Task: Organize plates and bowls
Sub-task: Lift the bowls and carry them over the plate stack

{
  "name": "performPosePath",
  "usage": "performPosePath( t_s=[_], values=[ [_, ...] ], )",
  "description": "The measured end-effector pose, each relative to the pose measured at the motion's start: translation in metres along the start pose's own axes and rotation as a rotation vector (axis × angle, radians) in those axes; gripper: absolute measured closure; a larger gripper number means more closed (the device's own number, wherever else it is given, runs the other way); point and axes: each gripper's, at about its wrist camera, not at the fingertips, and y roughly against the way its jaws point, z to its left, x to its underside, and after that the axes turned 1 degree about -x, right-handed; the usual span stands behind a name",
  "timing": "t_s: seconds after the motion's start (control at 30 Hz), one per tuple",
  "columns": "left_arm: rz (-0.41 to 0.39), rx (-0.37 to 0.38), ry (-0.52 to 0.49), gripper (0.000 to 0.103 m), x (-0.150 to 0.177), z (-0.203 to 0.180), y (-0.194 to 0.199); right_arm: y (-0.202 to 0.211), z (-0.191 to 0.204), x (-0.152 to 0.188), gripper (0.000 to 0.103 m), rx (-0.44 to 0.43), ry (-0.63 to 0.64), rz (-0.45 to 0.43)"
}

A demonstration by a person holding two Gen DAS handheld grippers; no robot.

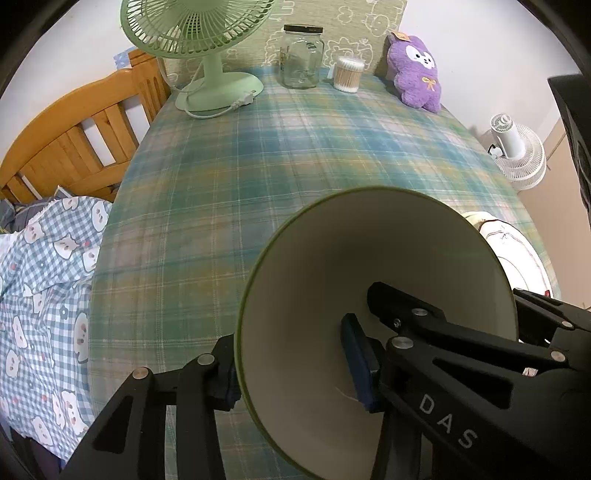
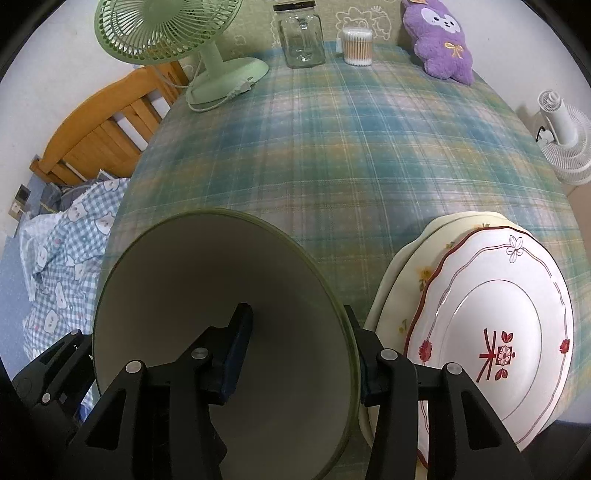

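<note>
A green-rimmed bowl with a pale inside [image 1: 369, 266] is held by both grippers over the plaid table. My left gripper [image 1: 295, 369] is shut on its left wall, one finger inside, one outside. My right gripper [image 2: 299, 354] is shut on the bowl's [image 2: 207, 280] right wall in the same way. A stack of plates lies to the right: a white plate with red flower trim [image 2: 509, 306] on top of a cream flowered plate [image 2: 413, 280]. Its edge shows in the left wrist view [image 1: 517, 251].
At the far edge of the plaid tablecloth [image 2: 351, 147] stand a green desk fan [image 2: 166, 33], a glass jar [image 2: 301, 37], a tub of cotton swabs [image 2: 357, 46] and a purple plush toy [image 2: 443, 40]. A wooden bed frame [image 2: 103, 133] and checked bedding [image 2: 62, 251] lie left. A white fan [image 2: 565, 136] stands right.
</note>
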Motion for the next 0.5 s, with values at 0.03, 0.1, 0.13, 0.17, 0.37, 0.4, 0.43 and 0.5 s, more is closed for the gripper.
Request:
performPosePath(
  t_s=[0.03, 0.1, 0.13, 0.17, 0.37, 0.4, 0.43, 0.5],
  values=[
    [-0.001, -0.003, -0.001, 0.056, 0.0002, -0.0007, 0.0001, 0.0002, -0.0001, 0.0001, 0.053, -0.001, -0.002, 0.0],
    [-0.002, -0.005, -0.002, 0.056, 0.0003, -0.0013, 0.0, 0.0002, -0.0007, 0.0001, 0.053, -0.004, -0.003, -0.001],
    [-0.003, -0.005, 0.001, 0.056, 0.0005, -0.0016, -0.0004, 0.0, -0.0007, -0.0002, 0.053, -0.004, -0.003, -0.001],
    [-0.006, -0.006, 0.002, 0.056, 0.001, -0.0018, -0.0003, -0.0001, -0.0007, -0.0001, 0.053, -0.005, -0.004, -0.002],
    [-0.025, 0.01, 0.007, 0.057, 0.0025, 0.0003, -0.0005, -0.0008, -0.0003, -0.0015, 0.053, 0.003, 0.006, -0.005],
    [-0.023, 0.013, 0.014, 0.057, 0.0023, 0.0011, -0.0004, -0.0007, 0.0003, -0.0022, 0.053, 0.007, 0.006, -0.002],
    [-0.021, 0.015, 0.015, 0.057, 0.0018, 0.0015, -0.0002, -0.0003, 0.0008, -0.0023, 0.053, 0.01, 0.006, -0.001],
    [-0.008, 0.026, 0.025, 0.058, 0.001, 0.0038, 0.0001, 0.0009, 0.0044, -0.0017, 0.053, 0.024, 0.009, 0.0]
  ],
)
